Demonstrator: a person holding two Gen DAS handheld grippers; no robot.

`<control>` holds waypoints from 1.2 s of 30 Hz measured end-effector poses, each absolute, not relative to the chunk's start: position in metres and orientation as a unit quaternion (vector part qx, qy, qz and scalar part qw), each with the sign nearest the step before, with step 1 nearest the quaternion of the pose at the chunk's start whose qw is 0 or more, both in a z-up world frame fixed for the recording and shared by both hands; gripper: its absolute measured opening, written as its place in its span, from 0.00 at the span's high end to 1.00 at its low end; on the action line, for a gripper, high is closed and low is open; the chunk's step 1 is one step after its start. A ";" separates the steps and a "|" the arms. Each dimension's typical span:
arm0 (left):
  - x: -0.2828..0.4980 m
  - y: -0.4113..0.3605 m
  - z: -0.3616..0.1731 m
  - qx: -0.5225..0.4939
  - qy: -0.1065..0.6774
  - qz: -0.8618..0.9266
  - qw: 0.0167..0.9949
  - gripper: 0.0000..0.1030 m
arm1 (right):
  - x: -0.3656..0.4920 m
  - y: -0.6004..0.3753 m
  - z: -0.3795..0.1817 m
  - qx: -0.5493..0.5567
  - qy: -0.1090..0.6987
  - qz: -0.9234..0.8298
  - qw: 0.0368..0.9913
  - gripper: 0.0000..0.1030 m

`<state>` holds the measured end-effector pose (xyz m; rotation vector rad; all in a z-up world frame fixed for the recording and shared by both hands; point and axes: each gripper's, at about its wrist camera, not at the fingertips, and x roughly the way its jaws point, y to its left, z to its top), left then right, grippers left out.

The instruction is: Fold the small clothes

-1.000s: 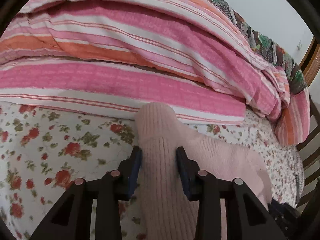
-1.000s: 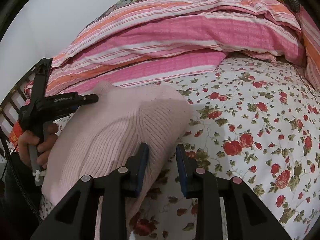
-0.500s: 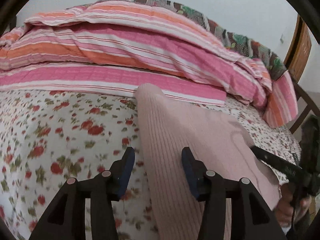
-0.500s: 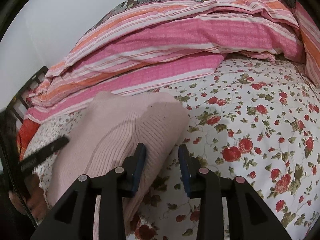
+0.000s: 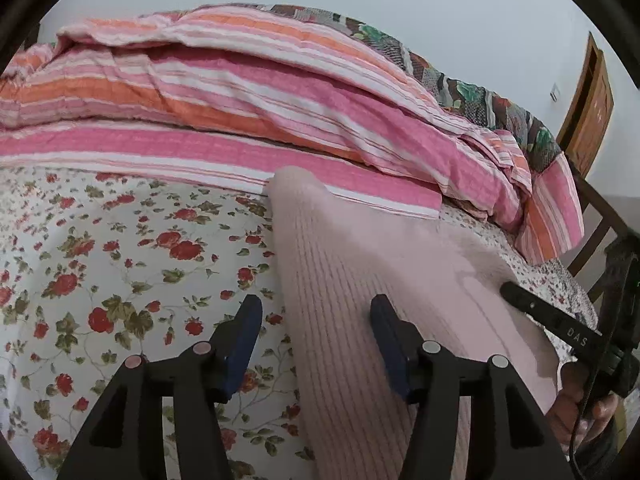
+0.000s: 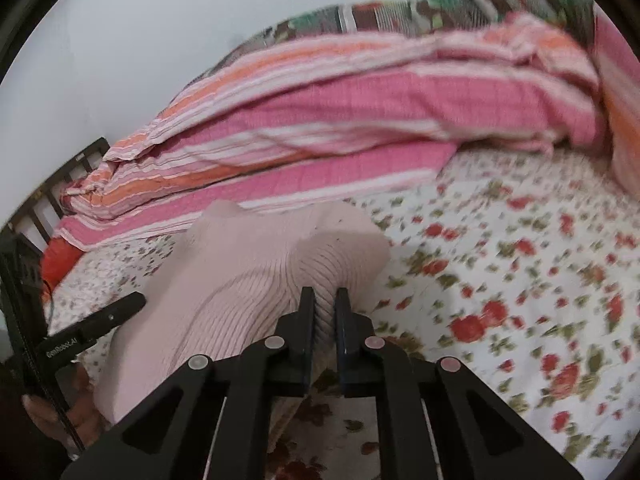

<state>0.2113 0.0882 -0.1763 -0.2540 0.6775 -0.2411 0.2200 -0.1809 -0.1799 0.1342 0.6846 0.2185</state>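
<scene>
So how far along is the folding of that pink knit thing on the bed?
Early. Nothing looks finished: the pink knit garment lies loose on the floral sheet, no neat fold showing. In hand: the right gripper has just closed on a ridge of it, while the left gripper has been opening and straddles its edge without pinching. Folding over and flattening remain.

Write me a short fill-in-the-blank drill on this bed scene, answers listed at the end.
1. The right gripper is shut on a fold of the pink ribbed ____.
2. The left gripper stands ____, its pads clear of the knit garment.
3. The sheet under the garment is printed with red ____.
4. The heaped quilt behind the garment is patterned in ____.

Missing words: garment; open; flowers; stripes
</scene>
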 end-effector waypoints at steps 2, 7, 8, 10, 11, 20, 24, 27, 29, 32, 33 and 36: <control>0.204 0.085 -0.175 -0.108 0.324 -0.109 0.934 0.47 | 0.222 -0.176 -0.186 0.047 0.351 0.097 0.930 0.91; 0.195 0.081 -0.169 -0.089 0.316 -0.100 0.939 0.47 | 0.218 -0.175 -0.185 0.032 0.350 0.096 0.931 0.85; 0.194 0.081 -0.169 -0.090 0.316 -0.100 0.939 0.47 | 0.214 -0.179 -0.182 0.038 0.345 0.101 0.932 0.82; 0.193 0.082 -0.168 -0.094 0.316 -0.105 0.938 0.47 | 0.208 -0.184 -0.178 0.052 0.334 0.109 0.935 0.81; 0.191 0.081 -0.167 -0.094 0.315 -0.108 0.938 0.47 | 0.205 -0.185 -0.177 0.060 0.330 0.116 0.935 0.81; 0.181 0.047 -0.167 -0.035 0.307 -0.127 0.942 0.43 | 0.201 -0.162 -0.183 0.027 0.340 0.128 0.931 0.68; 0.185 0.048 -0.170 -0.037 0.315 -0.116 0.941 0.33 | 0.205 -0.166 -0.187 0.025 0.352 0.120 0.928 0.67; 0.187 0.050 -0.173 -0.039 0.321 -0.113 0.940 0.30 | 0.208 -0.170 -0.192 0.033 0.362 0.113 0.925 0.64; 0.185 0.048 -0.173 -0.034 0.319 -0.109 0.941 0.30 | 0.208 -0.171 -0.192 0.033 0.364 0.112 0.924 0.64; 0.183 0.045 -0.174 -0.023 0.317 -0.103 0.943 0.29 | 0.205 -0.168 -0.193 0.022 0.360 0.106 0.927 0.64; 0.184 0.045 -0.174 -0.021 0.317 -0.102 0.943 0.29 | 0.205 -0.167 -0.193 0.018 0.359 0.104 0.927 0.64; 0.184 0.045 -0.174 -0.019 0.318 -0.100 0.942 0.29 | 0.204 -0.167 -0.194 0.017 0.359 0.103 0.927 0.64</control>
